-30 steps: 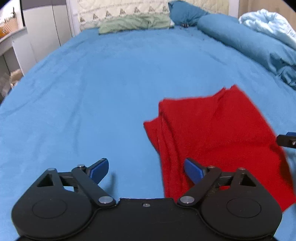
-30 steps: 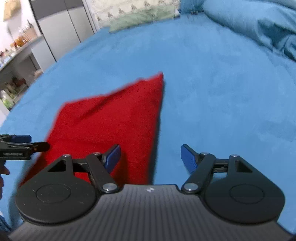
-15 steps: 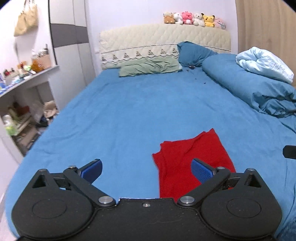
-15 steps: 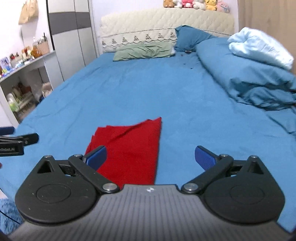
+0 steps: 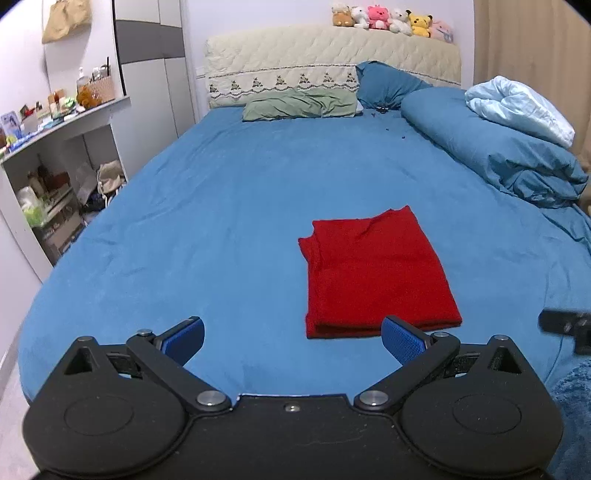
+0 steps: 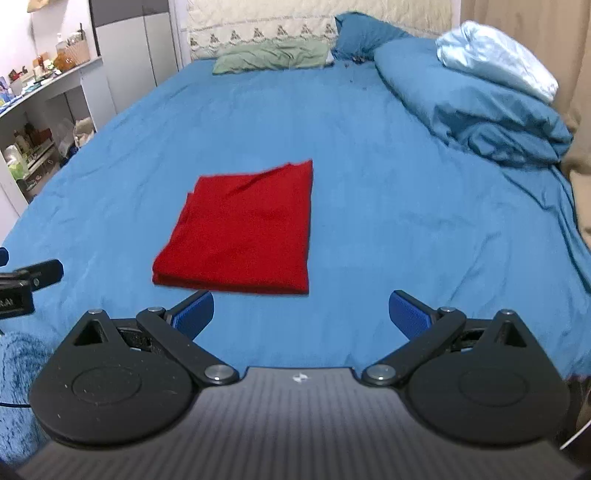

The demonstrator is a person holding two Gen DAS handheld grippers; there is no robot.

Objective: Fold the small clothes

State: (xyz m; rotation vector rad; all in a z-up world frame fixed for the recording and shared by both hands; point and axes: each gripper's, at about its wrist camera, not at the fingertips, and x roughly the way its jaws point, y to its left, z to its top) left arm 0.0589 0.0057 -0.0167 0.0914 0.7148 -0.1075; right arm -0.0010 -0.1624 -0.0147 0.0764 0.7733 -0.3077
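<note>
Red cloth (image 5: 373,271) (folded) — ahead, clear of left gripper (image 5: 291,338)

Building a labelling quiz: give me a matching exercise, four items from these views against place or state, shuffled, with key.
Items:
1. red garment
2. green pillow
3. plush toys
4. left gripper

Descriptions:
A. lined up on top of the headboard
B. open, holding nothing
C. folded flat on the blue sheet
D. lying at the head of the bed

Pairs: 1-C, 2-D, 3-A, 4-B
</note>
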